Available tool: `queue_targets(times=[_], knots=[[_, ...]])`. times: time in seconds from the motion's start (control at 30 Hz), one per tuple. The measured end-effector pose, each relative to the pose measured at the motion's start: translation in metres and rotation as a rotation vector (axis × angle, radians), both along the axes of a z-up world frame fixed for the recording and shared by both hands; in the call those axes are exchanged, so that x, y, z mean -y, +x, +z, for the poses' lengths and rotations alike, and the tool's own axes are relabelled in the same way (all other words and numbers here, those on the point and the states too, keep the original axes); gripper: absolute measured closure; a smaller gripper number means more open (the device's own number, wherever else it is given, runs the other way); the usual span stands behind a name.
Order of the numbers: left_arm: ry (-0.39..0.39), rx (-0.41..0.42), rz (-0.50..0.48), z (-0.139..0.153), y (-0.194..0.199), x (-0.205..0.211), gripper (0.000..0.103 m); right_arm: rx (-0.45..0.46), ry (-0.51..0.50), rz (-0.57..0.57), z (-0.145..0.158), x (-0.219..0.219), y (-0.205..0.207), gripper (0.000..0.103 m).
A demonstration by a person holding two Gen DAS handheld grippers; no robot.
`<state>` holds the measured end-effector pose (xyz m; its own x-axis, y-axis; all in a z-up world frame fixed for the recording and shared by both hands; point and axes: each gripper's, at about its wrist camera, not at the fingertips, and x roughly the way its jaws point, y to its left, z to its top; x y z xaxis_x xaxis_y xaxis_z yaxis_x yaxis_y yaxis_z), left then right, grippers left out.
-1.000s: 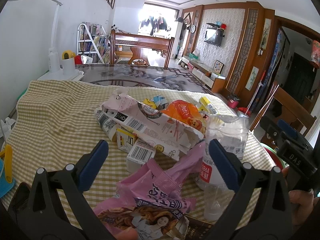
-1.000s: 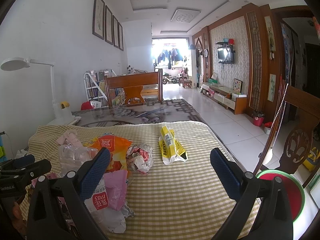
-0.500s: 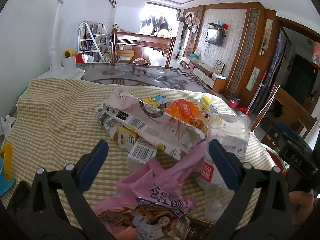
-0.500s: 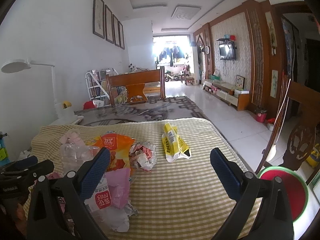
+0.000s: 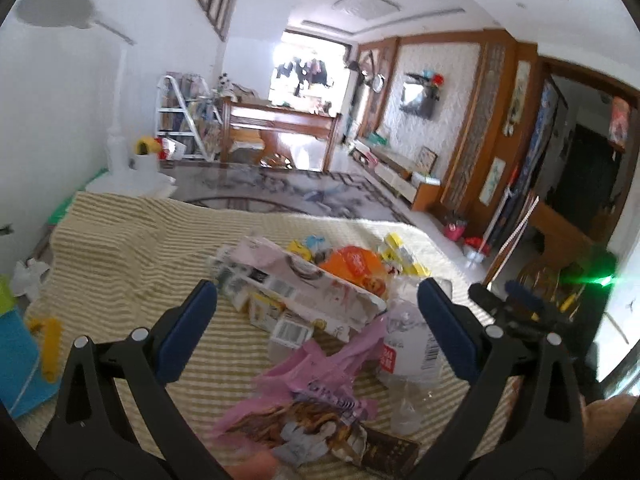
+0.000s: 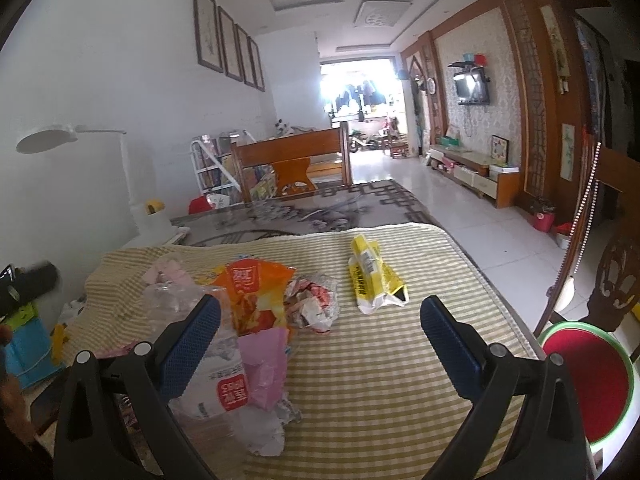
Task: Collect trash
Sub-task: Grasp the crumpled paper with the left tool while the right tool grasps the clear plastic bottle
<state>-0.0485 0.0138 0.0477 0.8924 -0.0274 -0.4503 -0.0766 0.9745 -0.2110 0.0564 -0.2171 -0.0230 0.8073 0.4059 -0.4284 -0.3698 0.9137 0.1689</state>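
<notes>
Pink wrapper [image 5: 320, 364], low in frame between the left gripper's [image 5: 316, 312] spread, empty jaws, could slip away crumpling; the right gripper [image 6: 320, 328] gapes empty too.

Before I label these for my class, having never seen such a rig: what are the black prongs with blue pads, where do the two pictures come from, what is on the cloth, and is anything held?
A person holds a two-finger claw in each hand, and a fisheye camera on each looks forward along its fingers. One picture comes from the left claw, the other from the right claw. Both are open and hold nothing. On the checked tablecloth lies trash: a crushed clear plastic bottle, pink plastic bag, orange snack bag, crumpled foil wrapper, yellow wrapper off by itself, and a long pink-and-white carton. The left view is blurred.
</notes>
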Motion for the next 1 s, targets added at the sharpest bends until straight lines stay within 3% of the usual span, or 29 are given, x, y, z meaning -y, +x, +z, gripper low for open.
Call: queue_targets(times=[0.1, 0.33, 0.5, 0.53, 0.57, 0.6, 0.7, 0.83, 1.0], knots=[[0.001, -0.047, 0.076, -0.005, -0.030, -0.011, 0.005, -0.015, -0.016, 0.021, 0.001, -0.005, 0.001, 0.007], [0.003, -0.346, 0.079, -0.074, -0.062, -0.001, 0.007, -0.080, 0.018, 0.081, -0.002, -0.014, 0.002, 0.007], [-0.105, -0.487, 0.062, -0.119, -0.049, 0.002, 0.031, -0.094, -0.003, 0.153, -0.001, -0.028, -0.003, 0.007], [-0.131, -0.490, 0.051, -0.122, -0.048, 0.001, 0.033, -0.097, -0.013, 0.172, -0.002, -0.032, -0.004, 0.007], [-0.174, -0.482, 0.031, -0.122, -0.048, 0.000, 0.046, -0.101, -0.024, 0.191, -0.003, -0.037, -0.005, 0.007], [-0.179, -0.475, 0.027, -0.121, -0.048, 0.000, 0.055, -0.105, -0.029, 0.203, -0.004, -0.040, -0.004, 0.007], [-0.133, -0.440, 0.029, -0.116, -0.051, 0.005, 0.066, -0.135, -0.030, 0.245, -0.007, -0.052, -0.004, 0.007], [-0.119, -0.410, 0.036, -0.113, -0.050, 0.007, 0.067, -0.171, -0.053, 0.276, -0.013, -0.067, -0.001, 0.007], [-0.159, -0.386, 0.030, -0.114, -0.050, 0.008, 0.067, -0.249, -0.063, 0.277, -0.025, -0.079, 0.007, 0.007]])
